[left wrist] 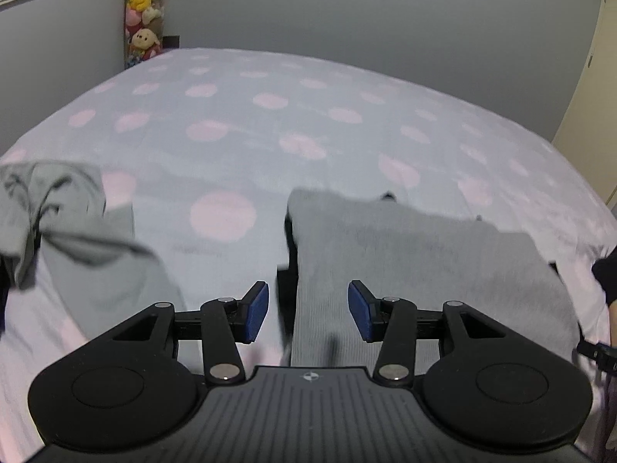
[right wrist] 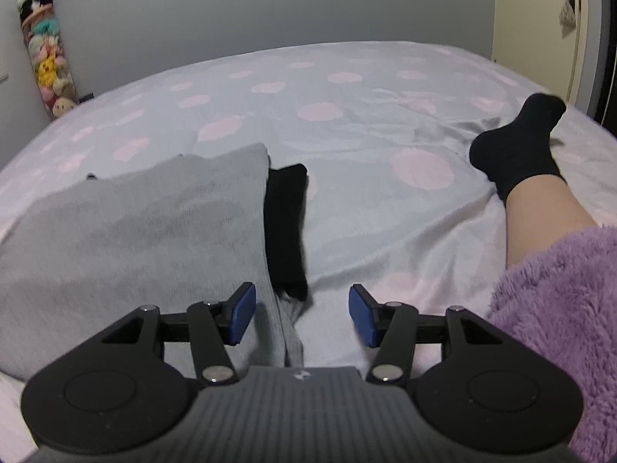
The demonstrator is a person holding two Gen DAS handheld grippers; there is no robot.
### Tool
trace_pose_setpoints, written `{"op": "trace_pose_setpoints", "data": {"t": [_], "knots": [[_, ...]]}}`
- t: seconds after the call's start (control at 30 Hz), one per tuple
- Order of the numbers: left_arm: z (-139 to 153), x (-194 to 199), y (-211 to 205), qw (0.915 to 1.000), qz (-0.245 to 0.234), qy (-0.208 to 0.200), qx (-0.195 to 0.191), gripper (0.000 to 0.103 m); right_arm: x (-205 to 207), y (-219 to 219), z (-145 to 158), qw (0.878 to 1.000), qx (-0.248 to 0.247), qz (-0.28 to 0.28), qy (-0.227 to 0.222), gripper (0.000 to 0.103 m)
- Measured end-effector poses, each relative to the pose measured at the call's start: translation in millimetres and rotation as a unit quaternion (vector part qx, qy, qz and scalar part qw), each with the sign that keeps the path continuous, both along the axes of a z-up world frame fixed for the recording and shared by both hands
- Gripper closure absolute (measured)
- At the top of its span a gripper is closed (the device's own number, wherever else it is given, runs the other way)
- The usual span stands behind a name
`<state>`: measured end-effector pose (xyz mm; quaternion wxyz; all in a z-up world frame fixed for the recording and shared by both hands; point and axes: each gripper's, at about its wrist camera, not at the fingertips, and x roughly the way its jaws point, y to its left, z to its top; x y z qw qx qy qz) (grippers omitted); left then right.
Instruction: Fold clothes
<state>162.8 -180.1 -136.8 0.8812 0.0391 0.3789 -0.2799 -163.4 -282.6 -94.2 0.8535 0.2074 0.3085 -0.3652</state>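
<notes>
A folded grey garment (left wrist: pixel 416 266) lies flat on the bed, with black fabric (left wrist: pixel 287 270) showing under its left edge. My left gripper (left wrist: pixel 307 310) is open and empty, hovering over the garment's near left edge. In the right wrist view the same grey garment (right wrist: pixel 135 231) lies left, with a black piece (right wrist: pixel 287 227) along its right edge. My right gripper (right wrist: pixel 302 316) is open and empty above the garment's near right corner. A second, crumpled grey garment (left wrist: pixel 58 216) lies at the left.
The bed has a pale sheet with pink dots (left wrist: pixel 270 123). A person's leg in a black sock (right wrist: pixel 516 154) and a purple fluffy robe (right wrist: pixel 559 328) lie at the right. A column of plush toys (left wrist: pixel 144 11) stands against the far wall. A door (right wrist: pixel 536 19) is at the far right.
</notes>
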Motion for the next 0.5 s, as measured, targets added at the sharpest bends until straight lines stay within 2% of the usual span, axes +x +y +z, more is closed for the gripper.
{"op": "trace_pose_setpoints", "data": {"t": [0.2,0.37,0.5], "knots": [[-14,20,-1,0.9999,-0.011,-0.002,-0.001,0.055,13,-23,16,1.0,0.021,-0.011,-0.015,0.041],[-40,32,5,0.9995,-0.008,0.032,-0.001,0.055,36,-42,22,0.999,0.031,-0.019,-0.003,0.04],[-47,38,3,0.9991,-0.017,0.036,-0.012,0.055,54,-53,19,0.999,0.044,-0.023,0.007,0.038]]}}
